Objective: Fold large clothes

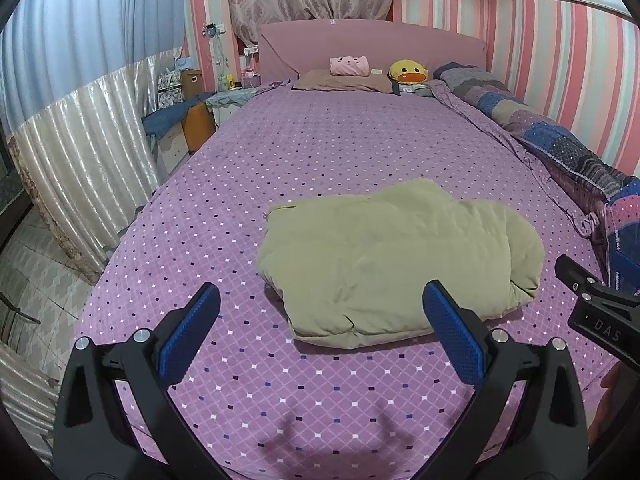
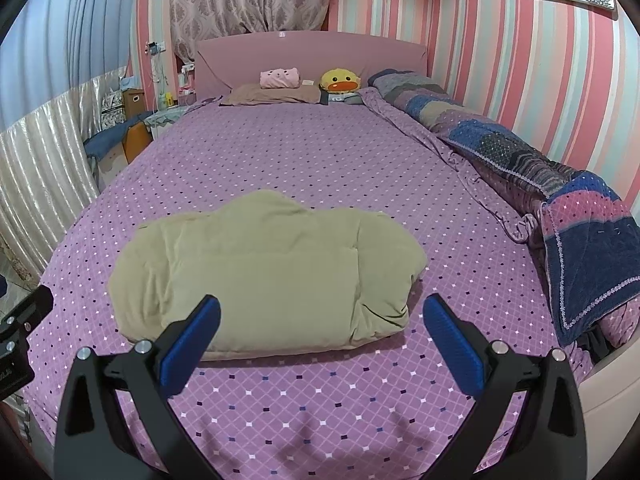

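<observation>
Both of your grippers, the left gripper (image 1: 320,336) and the right gripper (image 2: 320,344), hover with blue fingers (image 1: 192,332) spread wide and empty above the purple dotted bed (image 1: 320,152). Just beyond the fingertips, a khaki padded garment (image 2: 264,276) lies folded into a thick bundle on the bed. Its underside and inner layers are hidden, and your hands are out of frame.

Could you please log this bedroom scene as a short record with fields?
garment: padded olive-green garment, folded into a bundle, lying flat
surface: purple bedspread with small diamonds
left gripper: open, empty, short of the garment
right gripper: open, empty, at the garment's near edge
along the wall: rolled patchwork quilt
at the headboard: yellow duck plush, pink plush pillow
</observation>
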### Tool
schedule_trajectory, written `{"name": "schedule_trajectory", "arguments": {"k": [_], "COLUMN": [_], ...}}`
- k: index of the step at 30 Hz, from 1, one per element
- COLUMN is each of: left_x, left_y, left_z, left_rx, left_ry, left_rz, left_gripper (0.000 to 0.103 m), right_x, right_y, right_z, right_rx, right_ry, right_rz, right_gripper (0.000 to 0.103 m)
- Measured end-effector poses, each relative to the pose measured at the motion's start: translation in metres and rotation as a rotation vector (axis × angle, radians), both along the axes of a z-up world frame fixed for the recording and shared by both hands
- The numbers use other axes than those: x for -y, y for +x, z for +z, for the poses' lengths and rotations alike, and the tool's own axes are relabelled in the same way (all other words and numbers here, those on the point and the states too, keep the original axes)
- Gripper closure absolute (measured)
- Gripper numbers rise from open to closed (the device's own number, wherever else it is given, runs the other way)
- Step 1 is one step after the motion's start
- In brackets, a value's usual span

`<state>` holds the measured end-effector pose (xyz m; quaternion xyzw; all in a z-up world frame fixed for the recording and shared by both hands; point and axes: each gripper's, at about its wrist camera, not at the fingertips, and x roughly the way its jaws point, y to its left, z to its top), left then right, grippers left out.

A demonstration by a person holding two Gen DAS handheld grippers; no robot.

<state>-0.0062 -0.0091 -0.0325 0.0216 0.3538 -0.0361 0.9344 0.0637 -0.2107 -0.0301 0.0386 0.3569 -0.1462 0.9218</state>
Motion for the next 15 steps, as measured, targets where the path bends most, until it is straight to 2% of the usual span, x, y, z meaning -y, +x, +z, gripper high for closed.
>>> {"name": "schedule_trajectory", "arguments": {"k": [15], "left_x": [-0.0027], "left_y": [0.0005], "left_z": [0.0017], "left_rx": [0.016], "left_ry": [0.007], "left_rz": [-0.006], "left_gripper": [0.003], "right_x": [-0.0005], "right_y": [0.0014], "right_z": [0.0010], "right_rx": [0.001], "right_ry": [0.008], "right_rz": [0.001], "right_gripper": [0.002]}}
